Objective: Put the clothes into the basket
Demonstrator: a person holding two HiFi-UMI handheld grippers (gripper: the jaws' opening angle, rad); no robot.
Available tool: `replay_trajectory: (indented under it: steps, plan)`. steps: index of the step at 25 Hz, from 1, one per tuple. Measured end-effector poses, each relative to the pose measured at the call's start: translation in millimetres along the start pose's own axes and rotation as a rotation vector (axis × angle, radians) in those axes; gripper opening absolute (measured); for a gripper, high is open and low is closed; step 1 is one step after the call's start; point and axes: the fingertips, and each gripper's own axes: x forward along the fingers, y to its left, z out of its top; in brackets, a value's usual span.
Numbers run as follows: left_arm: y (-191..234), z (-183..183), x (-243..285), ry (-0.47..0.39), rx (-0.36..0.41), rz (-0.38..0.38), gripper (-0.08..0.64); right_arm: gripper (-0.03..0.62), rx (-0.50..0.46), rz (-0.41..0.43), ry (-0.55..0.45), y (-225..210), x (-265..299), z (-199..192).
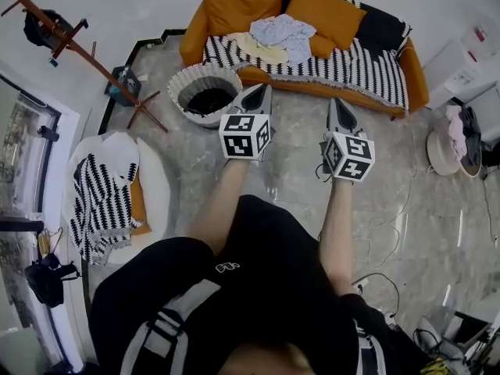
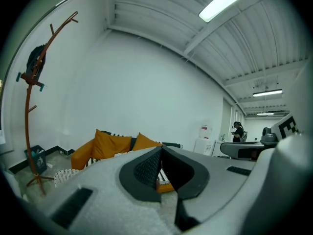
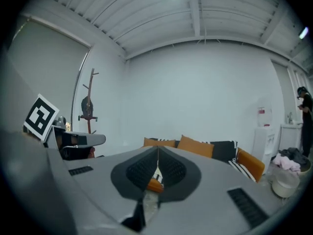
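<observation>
Bright, even indoor light — strong fisheye bending
Ceiling tubes [image 2: 226,0] wash the white walls [image 2: 146,82], shadows faint; the floor [image 1: 437,233] carries pale glare streaks (head view); both gripper views darken to black corners, and the left gripper [image 2: 160,151] blurs near the lens.

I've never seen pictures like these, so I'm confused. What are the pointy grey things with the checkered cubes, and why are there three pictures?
A person holds two grabbing tools, one in each hand; the cubes are part of them. The head view comes from a camera on the person's head, looking down. It shows the left gripper and right gripper pointing toward a sofa. The two gripper views come from little cameras riding on each tool, looking along its jaws. Both pairs of jaws are shut, holding nothing. Clothes lie on the sofa, and a white basket stands on the floor near it.
</observation>
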Motion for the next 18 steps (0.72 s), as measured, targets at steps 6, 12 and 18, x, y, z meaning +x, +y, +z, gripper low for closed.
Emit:
replay_trajectory:
  steps: [6, 12, 18]
  plan:
    - [89.9, 19.3, 92.2, 0.064, -0.028, 0.047, 0.009, 0.012, 0.039, 0.058, 0.037, 15.2, 133.5, 6.1]
    - [180.5, 35.2, 187.6, 0.114, -0.067, 0.090, 0.009, 0.012, 0.055, 0.065, 0.105, 10.6, 259.0, 15.7]
    - [253.5, 41.6, 237.9, 0.134, -0.107, 0.176, 0.009, 0.012, 0.050, 0.060, 0.172, -0.8, 327.4, 7.0]
